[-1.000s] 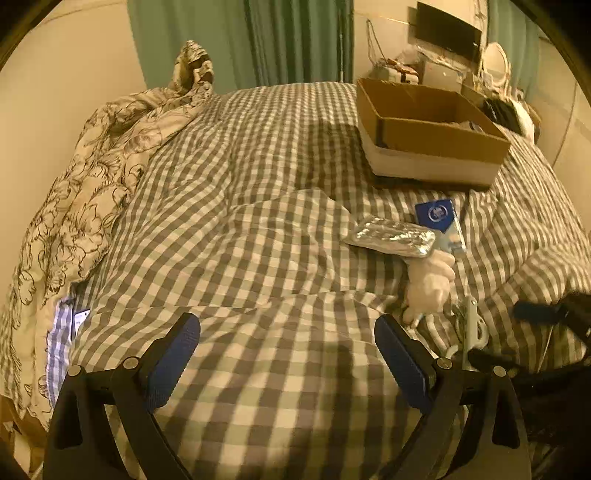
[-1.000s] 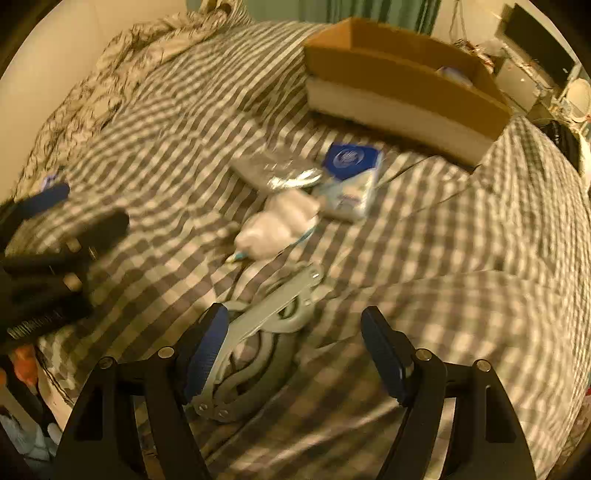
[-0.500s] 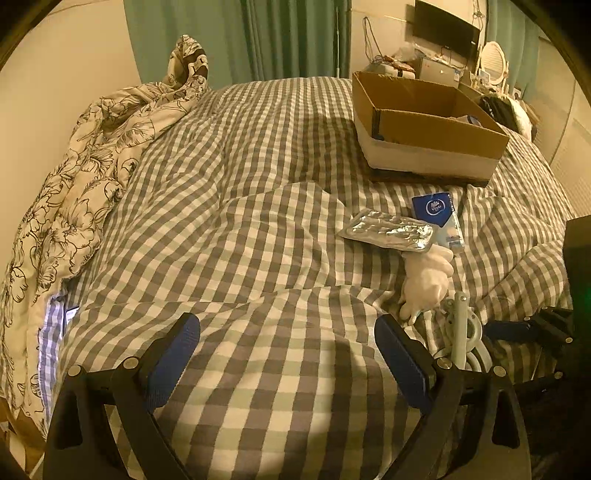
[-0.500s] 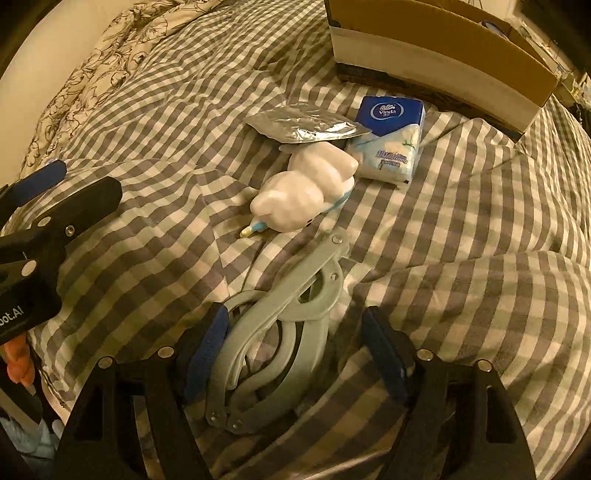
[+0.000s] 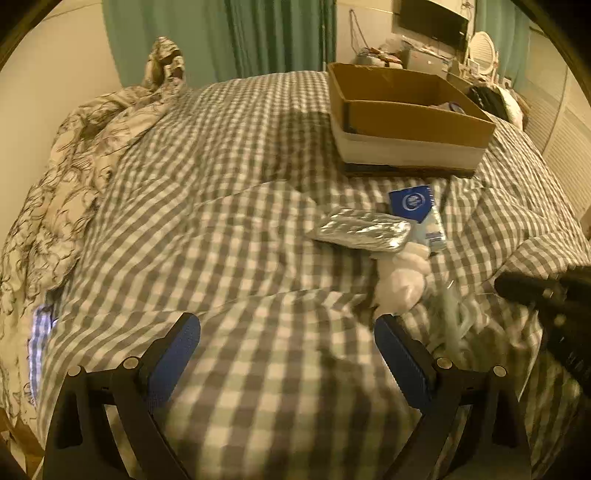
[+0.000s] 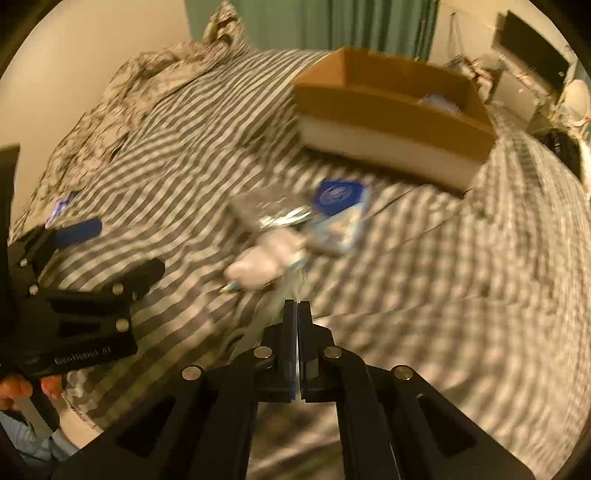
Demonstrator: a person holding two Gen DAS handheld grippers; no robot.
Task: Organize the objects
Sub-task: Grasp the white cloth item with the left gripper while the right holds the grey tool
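On the checked bedspread lie a silver foil pack (image 5: 360, 229), a blue-and-white tissue pack (image 5: 417, 210) and a white soft toy (image 5: 400, 277), with a cardboard box (image 5: 406, 118) behind them. My right gripper (image 6: 296, 314) is shut on a pale blue-grey folding hanger (image 5: 448, 314), lifted and blurred just in front of the toy (image 6: 266, 260). The foil pack (image 6: 266, 210), tissue pack (image 6: 338, 214) and box (image 6: 391, 118) show blurred in the right wrist view. My left gripper (image 5: 286, 354) is open and empty over bare bedspread, left of the toy.
A crumpled floral duvet (image 5: 74, 177) lies along the bed's left side by the wall. Green curtains (image 5: 258, 33) hang behind the bed. A desk with a monitor (image 5: 432, 18) and clutter stands at the back right. The box holds a small item (image 6: 439, 101).
My right gripper has closed on the folding hanger and raised it off the bedspread, with the view swinging up. My left gripper stayed open and nearly still.
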